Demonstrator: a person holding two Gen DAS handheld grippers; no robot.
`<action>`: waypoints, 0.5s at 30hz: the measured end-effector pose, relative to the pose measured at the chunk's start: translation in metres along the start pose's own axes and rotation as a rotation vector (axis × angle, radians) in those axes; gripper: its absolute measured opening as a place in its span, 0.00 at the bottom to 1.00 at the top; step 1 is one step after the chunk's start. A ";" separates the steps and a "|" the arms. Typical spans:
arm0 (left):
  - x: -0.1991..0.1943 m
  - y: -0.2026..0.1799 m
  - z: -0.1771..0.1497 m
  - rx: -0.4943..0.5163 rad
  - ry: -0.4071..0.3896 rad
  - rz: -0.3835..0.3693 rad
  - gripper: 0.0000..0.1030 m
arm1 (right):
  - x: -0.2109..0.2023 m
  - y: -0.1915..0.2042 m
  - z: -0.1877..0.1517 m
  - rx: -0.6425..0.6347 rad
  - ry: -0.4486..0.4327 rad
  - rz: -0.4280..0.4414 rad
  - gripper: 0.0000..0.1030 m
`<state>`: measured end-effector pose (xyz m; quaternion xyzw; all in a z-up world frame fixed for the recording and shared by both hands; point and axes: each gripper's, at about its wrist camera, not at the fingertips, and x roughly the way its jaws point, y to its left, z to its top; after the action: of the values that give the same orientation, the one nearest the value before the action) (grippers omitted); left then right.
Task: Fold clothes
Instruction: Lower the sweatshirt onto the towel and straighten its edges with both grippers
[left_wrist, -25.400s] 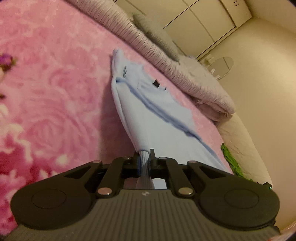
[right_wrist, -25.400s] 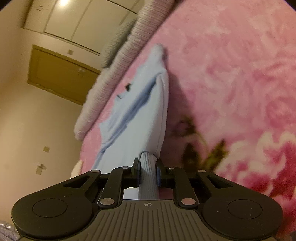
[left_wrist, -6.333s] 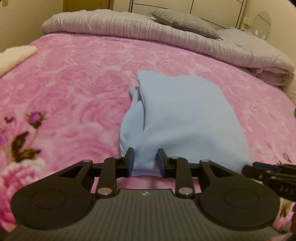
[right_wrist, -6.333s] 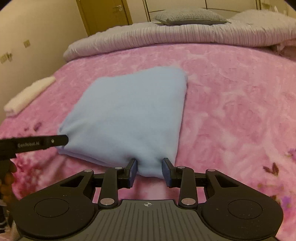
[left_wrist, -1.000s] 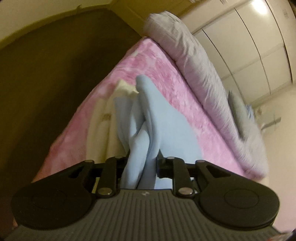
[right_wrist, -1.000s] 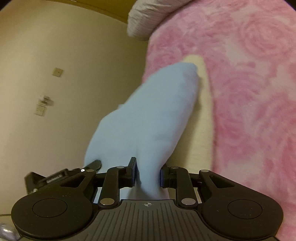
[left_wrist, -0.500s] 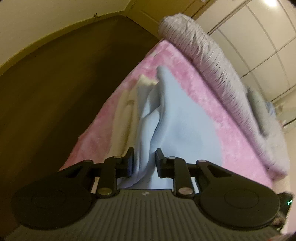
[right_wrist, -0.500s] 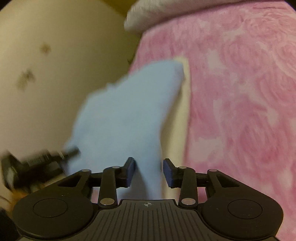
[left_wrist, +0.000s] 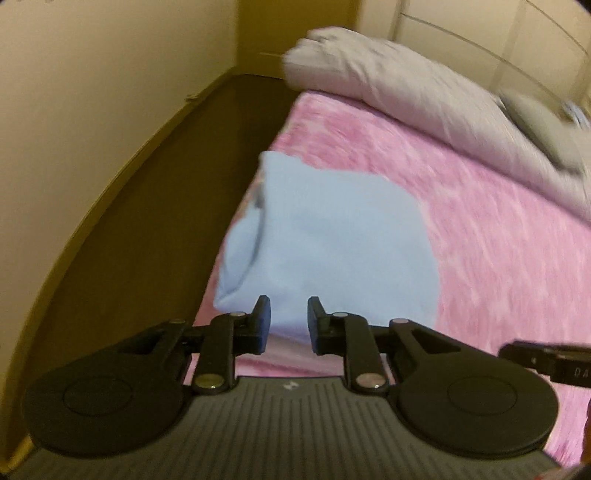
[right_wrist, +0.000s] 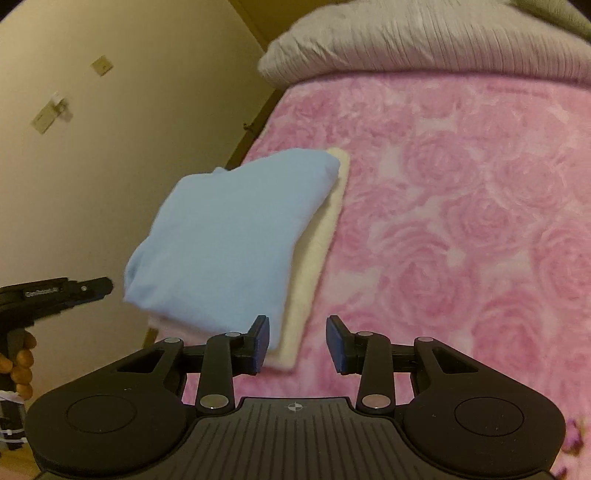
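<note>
On cream garment, blue garment released

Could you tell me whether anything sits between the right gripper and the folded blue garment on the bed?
Nothing visible does. The right gripper is open and empty, and the folded blue garment lies just ahead on a cream folded cloth, unobstructed.
</note>
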<state>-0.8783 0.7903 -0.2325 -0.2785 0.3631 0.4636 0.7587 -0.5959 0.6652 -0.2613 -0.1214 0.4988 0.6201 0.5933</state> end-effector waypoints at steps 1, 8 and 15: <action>0.003 0.000 0.001 0.016 0.001 -0.008 0.16 | 0.000 0.007 -0.003 -0.001 0.003 0.004 0.37; 0.057 0.029 0.013 0.180 0.015 -0.083 0.15 | 0.041 0.053 -0.009 0.062 -0.111 -0.080 0.37; 0.103 0.058 -0.007 0.171 0.105 -0.188 0.16 | 0.119 0.084 -0.019 -0.007 -0.086 -0.287 0.36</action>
<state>-0.9010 0.8605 -0.3244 -0.2695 0.4126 0.3425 0.7999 -0.7082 0.7408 -0.3188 -0.1667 0.4483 0.5352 0.6963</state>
